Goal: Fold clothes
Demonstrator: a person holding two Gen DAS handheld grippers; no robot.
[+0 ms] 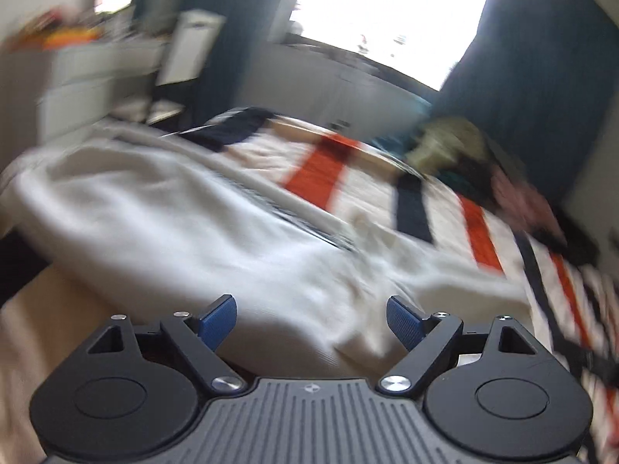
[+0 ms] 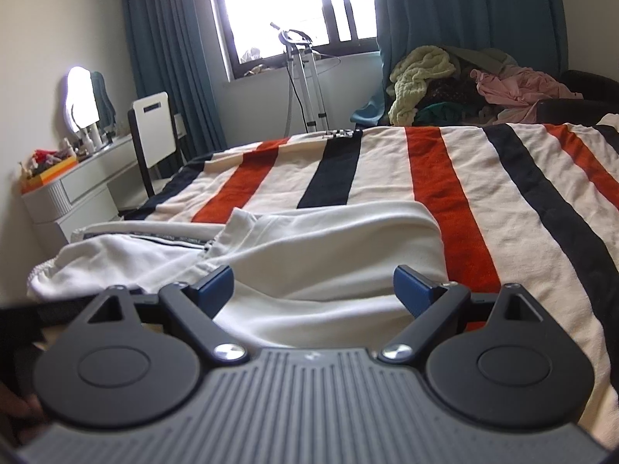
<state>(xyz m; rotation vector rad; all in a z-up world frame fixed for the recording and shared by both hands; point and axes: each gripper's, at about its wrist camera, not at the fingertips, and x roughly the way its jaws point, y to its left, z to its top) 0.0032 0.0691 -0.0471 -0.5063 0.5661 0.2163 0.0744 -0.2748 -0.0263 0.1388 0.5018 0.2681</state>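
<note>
Right wrist view: white garment [image 2: 309, 255] lies on the bed [image 2: 522, 201], on the striped blanket, directly ahead of and below the right gripper [image 2: 313, 290]. Jaws wide apart, nothing btwn them, pads not pressing cloth. Garment's long axis runs roughly left-right across the view; elastic cuff/hem end sits far left near the bed edge, a folded flap w/ dark trim lies mid-left. Looks like pants or a jacket, can't tell which.

Left wrist view: heavy motion blur. Left gripper [image 1: 311, 321] also has jaws apart, empty. Same white garment [image 1: 174, 224] spreads ahead and to the left of it, near edge just under the fingertips. Contact w/ cloth can't be confirmed thru blur.

Judgement: both grippers near the garment's close edge, neither clearly nearer; right one sits over the wider, right-hand part, left one likely covers the cuff end. Next move prob needs each to pinch the near edge and carry it across the short axis, away from the cameras. Unfolded clothes pile [image 2: 464, 81] sits well apart at the far side.
</note>
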